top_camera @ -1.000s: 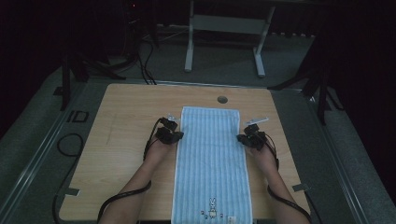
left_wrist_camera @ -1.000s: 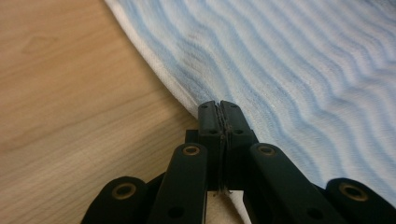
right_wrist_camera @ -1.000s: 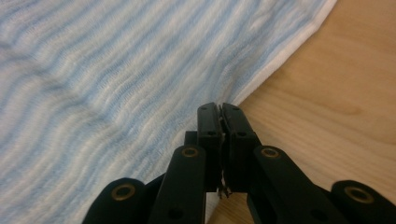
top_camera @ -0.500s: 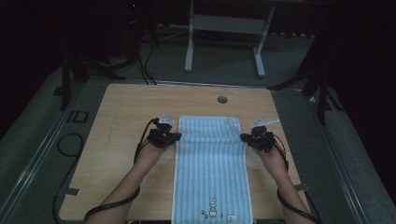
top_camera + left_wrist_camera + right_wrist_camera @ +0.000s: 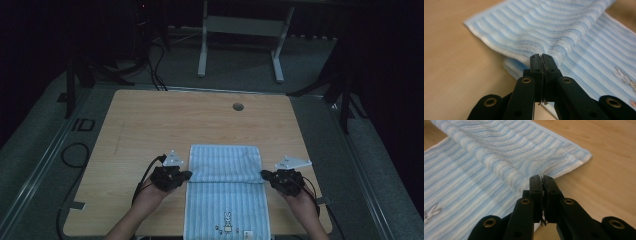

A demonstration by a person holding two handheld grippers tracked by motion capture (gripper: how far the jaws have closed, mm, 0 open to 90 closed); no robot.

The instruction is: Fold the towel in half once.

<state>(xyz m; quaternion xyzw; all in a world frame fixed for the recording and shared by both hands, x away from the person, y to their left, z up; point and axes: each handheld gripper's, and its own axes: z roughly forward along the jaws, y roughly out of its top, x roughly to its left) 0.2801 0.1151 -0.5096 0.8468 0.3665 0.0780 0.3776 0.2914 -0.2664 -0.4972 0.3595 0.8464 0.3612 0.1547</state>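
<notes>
1. Left side first: the left gripper point(image 5: 184, 175) sits at the left edge of the blue striped towel point(image 5: 226, 192), with its jaws pinched tight on the towel's edge. In the left gripper view the jaws point(image 5: 541, 65) are pressed together with terry cloth bunched right at the tips.
2. The towel itself lies on the near middle of the wooden table point(image 5: 150, 120). Its far part is doubled back over itself, so there's a fold line running left to right between the two grippers, and the near end hangs at the table's near edge.
3. There's a little bunny print point(image 5: 227, 220) on the near end of the towel.
4. Farther back, a round cable hole point(image 5: 238, 106) sits in the tabletop, well apart from the towel.
5. Right side: the right gripper point(image 5: 265, 175) is clamped on the towel's right edge, same deal, jaws point(image 5: 542, 185) closed on the folded layer.
</notes>
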